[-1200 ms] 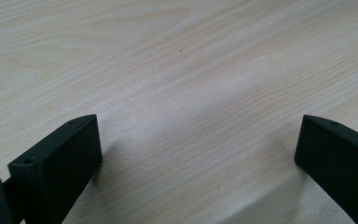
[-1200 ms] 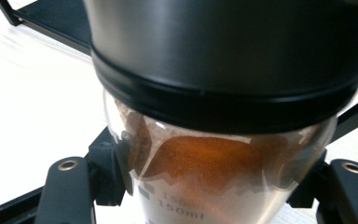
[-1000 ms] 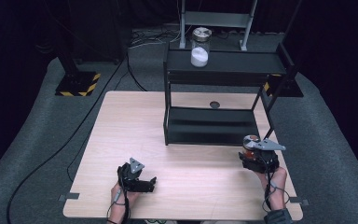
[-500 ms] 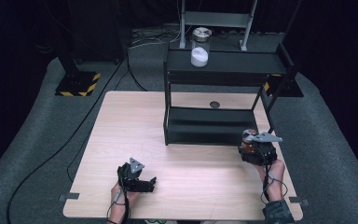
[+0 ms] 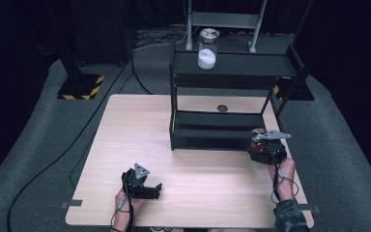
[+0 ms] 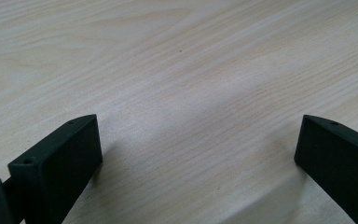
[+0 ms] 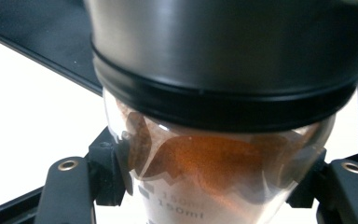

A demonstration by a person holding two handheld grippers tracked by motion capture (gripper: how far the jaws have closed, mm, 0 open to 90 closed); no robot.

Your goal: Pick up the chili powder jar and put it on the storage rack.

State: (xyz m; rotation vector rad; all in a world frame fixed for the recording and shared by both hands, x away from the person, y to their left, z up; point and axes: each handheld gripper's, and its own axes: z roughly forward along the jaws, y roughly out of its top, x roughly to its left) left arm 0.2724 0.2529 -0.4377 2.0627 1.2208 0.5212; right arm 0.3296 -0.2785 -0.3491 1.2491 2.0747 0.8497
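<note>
My right gripper (image 5: 263, 145) is shut on a glass jar (image 7: 205, 172) with a metal lid (image 7: 223, 51) and reddish-brown powder inside. In the high view that jar (image 5: 257, 135) is held just in front of the right end of the black shelf rack's lower shelf (image 5: 212, 126). A second jar (image 5: 206, 48) with white powder stands on the rack's top shelf (image 5: 251, 64). My left gripper (image 5: 149, 189) rests low on the wooden table (image 5: 135, 130) near its front edge, open, with bare wood between its jaws in the left gripper view.
A small round hole (image 5: 222, 108) lies in the tabletop behind the rack. A stand with a yellow-black striped base (image 5: 79, 87) sits on the floor at the back left. Cables (image 5: 77, 145) run across the grey floor left of the table.
My right gripper has carried the brown-powder jar a little forward, toward the rack's lower shelf. The left gripper has stayed in place.
</note>
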